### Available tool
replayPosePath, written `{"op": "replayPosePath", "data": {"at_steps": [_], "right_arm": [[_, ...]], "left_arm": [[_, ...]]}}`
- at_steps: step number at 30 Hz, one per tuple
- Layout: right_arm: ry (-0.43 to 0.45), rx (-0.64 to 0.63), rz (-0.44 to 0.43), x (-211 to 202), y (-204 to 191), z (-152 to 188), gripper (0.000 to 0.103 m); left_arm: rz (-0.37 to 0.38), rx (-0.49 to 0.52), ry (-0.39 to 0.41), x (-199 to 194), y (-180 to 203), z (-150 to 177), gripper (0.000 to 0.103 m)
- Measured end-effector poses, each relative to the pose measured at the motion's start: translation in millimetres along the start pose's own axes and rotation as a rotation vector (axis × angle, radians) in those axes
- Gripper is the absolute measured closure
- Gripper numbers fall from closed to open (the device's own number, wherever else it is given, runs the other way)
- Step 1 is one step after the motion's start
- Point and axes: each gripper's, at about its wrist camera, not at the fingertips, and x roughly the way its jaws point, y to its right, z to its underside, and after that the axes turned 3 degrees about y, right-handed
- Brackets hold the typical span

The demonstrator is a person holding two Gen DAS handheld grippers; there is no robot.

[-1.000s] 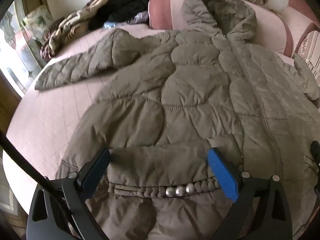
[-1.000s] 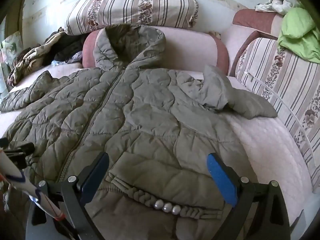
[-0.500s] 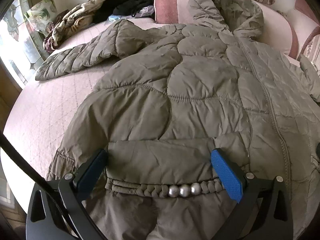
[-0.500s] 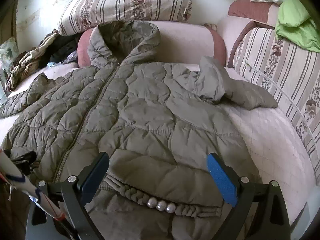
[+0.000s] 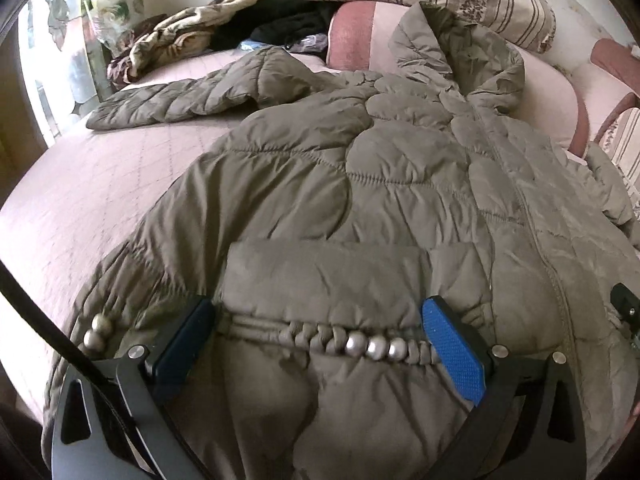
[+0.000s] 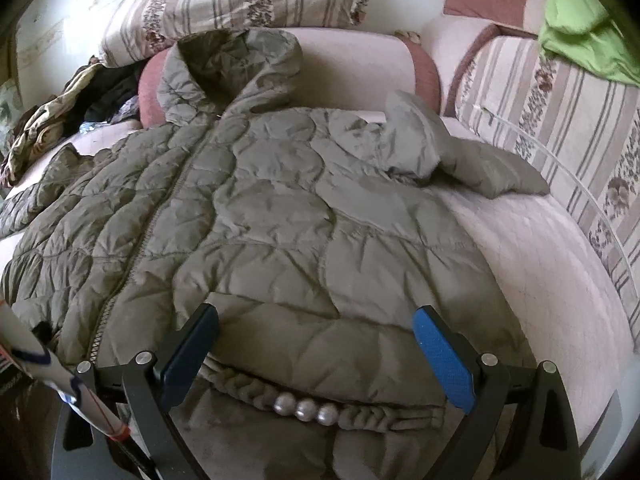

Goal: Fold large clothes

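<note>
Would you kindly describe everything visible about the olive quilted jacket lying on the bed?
The jacket is olive-green, puffy and quilted, seemingly a smooth synthetic shell. It lies front-up and zipped on the pink bed, hood propped against a bolster. One sleeve stretches out flat; the other is bunched. Each pocket carries braided trim with three silvery beads. Both open grippers hover at the hem.
</note>
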Motion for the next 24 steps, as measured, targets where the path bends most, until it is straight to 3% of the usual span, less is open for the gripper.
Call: {"op": "replayPosePath", "data": {"at_steps": [6,11,17,24], "right_arm": [[-0.057,0.083,0.035,5.4,24.1,9.0,0.002],[-0.04,0.067,0.072,-5.2,32.2,23.0,0.002],[-0.028,0.044,0.09,-29.4,34.3,31.5,0.002],[0.014,-0.015,0.014,-81.4,26.2,44.5,0.002]], "left_arm": [[-0.047,0.017,0.019,-12.8,4.1,2.1,0.0],[-0.053,0.088,0.007,-40.1,3.3,0.0,0.004],[-0.031,0.018,0.042,-97.1,-34.0,-11.2,0.005],[-0.083,-0.032,0.09,-138.0,-79.5,-24.8,0.004]]}}
